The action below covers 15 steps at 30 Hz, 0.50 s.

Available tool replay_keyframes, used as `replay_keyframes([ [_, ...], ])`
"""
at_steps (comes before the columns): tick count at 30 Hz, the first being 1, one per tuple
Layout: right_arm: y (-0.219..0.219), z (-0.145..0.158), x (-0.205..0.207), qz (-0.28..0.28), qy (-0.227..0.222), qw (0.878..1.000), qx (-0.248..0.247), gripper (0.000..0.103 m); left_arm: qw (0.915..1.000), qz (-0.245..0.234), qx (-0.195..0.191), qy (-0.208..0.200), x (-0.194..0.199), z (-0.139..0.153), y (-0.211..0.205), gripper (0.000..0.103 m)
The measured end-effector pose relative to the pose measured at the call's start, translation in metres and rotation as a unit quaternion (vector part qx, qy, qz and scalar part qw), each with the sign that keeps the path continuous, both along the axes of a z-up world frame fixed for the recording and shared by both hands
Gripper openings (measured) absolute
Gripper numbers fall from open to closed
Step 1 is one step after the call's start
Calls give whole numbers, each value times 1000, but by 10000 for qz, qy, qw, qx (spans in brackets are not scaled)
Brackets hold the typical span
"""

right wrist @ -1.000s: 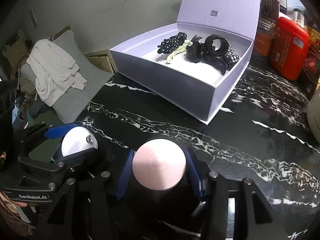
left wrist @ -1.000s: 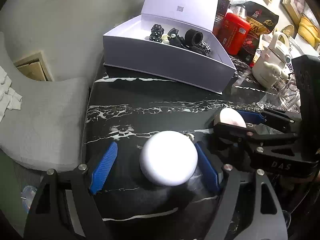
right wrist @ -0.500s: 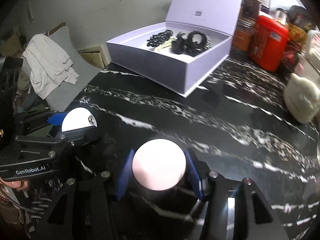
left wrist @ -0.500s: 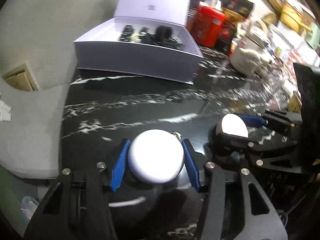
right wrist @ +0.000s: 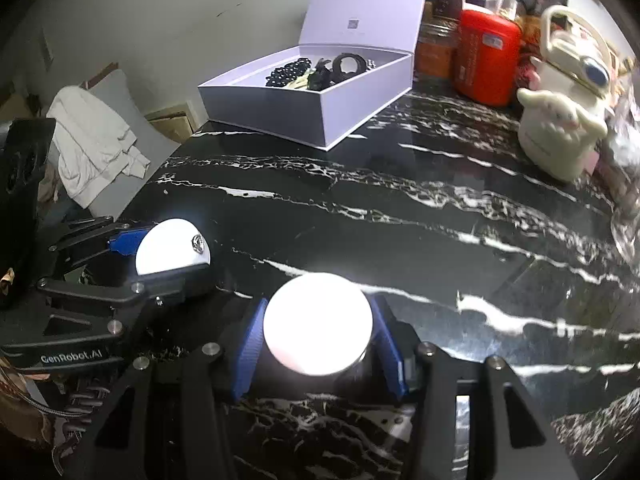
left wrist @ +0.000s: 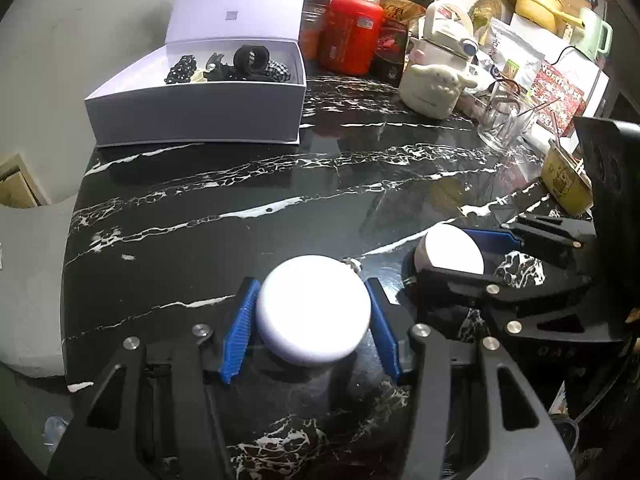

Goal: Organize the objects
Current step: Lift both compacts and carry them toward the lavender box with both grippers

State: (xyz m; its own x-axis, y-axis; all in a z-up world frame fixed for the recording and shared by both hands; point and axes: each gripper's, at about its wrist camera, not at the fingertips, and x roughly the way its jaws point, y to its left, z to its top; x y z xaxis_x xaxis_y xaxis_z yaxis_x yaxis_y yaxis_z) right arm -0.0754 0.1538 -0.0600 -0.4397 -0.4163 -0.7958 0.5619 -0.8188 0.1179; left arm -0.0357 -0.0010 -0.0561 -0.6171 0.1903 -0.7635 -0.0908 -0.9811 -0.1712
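My left gripper (left wrist: pixel 311 283) is shut on a white round case (left wrist: pixel 312 316), its blue pads pressing on both sides just above the black marble table (left wrist: pixel 240 192). Beside it, my right gripper (right wrist: pixel 318 302) is shut on a pinkish round case (right wrist: pixel 318 326). Each gripper shows in the other's view: the right one with its case (left wrist: pixel 450 250), the left one with the white case (right wrist: pixel 168 246). An open lavender box (left wrist: pixel 196 112) stands at the table's far left corner, with black hair accessories (left wrist: pixel 240 64) inside.
Behind the box and to its right stand a red canister (left wrist: pixel 350 36), jars, snack bags and a cream character teapot (left wrist: pixel 434 80). A glass mug (left wrist: pixel 504 124) and a yellow cup (left wrist: pixel 566 184) are at the right. A grey chair with white cloth (right wrist: pixel 92 144) sits off the table's left edge.
The left jaws closed from wide onto the white case. Both grippers moved across the table with their cases; the lavender box now sits farther off and to the left.
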Motion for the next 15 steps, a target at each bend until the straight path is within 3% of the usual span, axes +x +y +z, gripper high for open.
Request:
replay_keyframes([
  [5,2,0,7,24,45,10000,-16,60,9999,59,-148,40,3,-1,1,62],
  [10,6,-1,9,-29,100,9999,-137,58,9994,26,-334,37,2,-2,8,62],
  [13,8,0,11,-22,146,9998,-124,53,9984,133,-549,23,2,-2,10,50],
  [15,8,0,12,3,136,9998,-116,53,9984,124,-551,-32,1,-2,10,49],
])
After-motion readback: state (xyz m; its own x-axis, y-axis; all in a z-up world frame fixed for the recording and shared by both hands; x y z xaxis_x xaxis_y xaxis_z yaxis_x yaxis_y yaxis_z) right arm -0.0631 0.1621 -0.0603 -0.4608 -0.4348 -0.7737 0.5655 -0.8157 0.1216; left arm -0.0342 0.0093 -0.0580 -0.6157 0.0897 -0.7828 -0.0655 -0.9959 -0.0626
